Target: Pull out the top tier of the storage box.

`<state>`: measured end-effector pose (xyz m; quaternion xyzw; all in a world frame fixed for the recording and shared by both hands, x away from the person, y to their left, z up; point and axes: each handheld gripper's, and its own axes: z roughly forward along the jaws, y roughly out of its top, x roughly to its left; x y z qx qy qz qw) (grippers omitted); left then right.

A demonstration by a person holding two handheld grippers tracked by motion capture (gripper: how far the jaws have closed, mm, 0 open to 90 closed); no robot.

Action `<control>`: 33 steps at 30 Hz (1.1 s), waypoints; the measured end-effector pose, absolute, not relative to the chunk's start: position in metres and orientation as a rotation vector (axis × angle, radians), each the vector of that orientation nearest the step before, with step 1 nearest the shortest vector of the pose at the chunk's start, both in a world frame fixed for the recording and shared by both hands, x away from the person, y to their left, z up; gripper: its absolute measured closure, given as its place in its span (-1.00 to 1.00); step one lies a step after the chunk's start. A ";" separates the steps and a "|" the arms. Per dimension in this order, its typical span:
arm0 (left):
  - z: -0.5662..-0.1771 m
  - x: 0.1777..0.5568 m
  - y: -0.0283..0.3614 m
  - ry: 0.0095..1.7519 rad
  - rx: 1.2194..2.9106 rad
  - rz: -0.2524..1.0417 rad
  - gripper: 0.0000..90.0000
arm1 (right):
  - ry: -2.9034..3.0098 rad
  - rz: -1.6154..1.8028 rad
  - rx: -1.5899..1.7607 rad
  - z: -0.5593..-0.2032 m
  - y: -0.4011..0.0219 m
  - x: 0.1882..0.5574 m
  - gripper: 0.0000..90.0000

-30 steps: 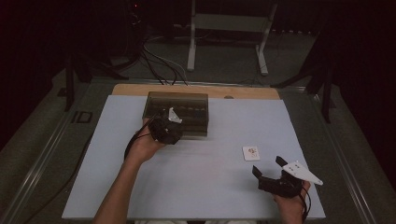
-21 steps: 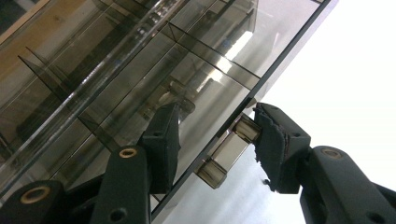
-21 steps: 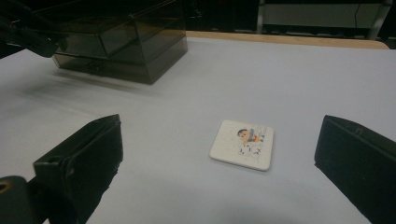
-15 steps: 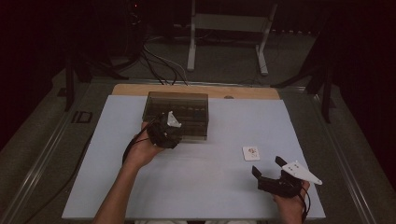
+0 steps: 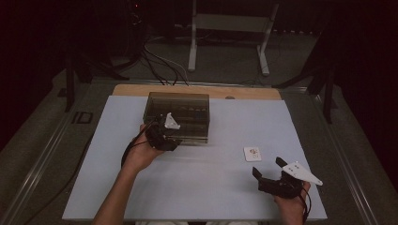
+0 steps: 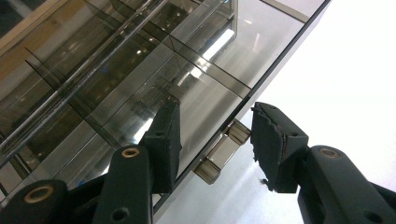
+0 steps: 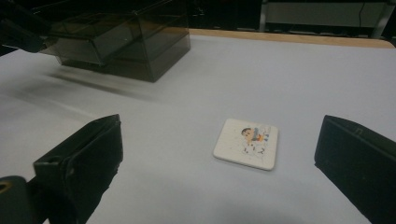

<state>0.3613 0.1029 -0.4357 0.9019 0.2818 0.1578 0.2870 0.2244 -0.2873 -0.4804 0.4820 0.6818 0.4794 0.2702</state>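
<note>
The smoked clear box (image 5: 178,116) stands toward the far side of the white tabletop (image 5: 211,187), left of centre. The left claw (image 5: 165,136) is at its near front edge, its 2 jaws closed on the lid's front lip, 1 pad over the lid and 1 outside by the small handle (image 6: 224,150). The right claw (image 5: 268,168) rests near the right corner, jaws wide apart and holding nothing, with a small square picture tile (image 7: 246,143) lying flat just ahead of it.

A white sheet (image 5: 206,187) covers the table; a wooden strip (image 5: 197,90) edges its far side. Beyond, a metal stand (image 5: 227,33) and loose cables (image 5: 159,58) occupy the dark floor.
</note>
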 end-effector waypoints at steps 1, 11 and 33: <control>-0.437 0.362 0.102 0.753 2.418 0.423 0.22 | 1.836 1.291 1.298 -0.480 -0.287 0.224 -0.97; -0.439 0.361 0.100 0.748 2.451 0.424 0.25 | 1.832 1.294 1.300 -0.480 -0.288 0.224 -0.97; -0.437 0.358 0.090 0.739 2.460 0.412 0.38 | 1.837 1.288 1.303 -0.481 -0.287 0.225 -0.97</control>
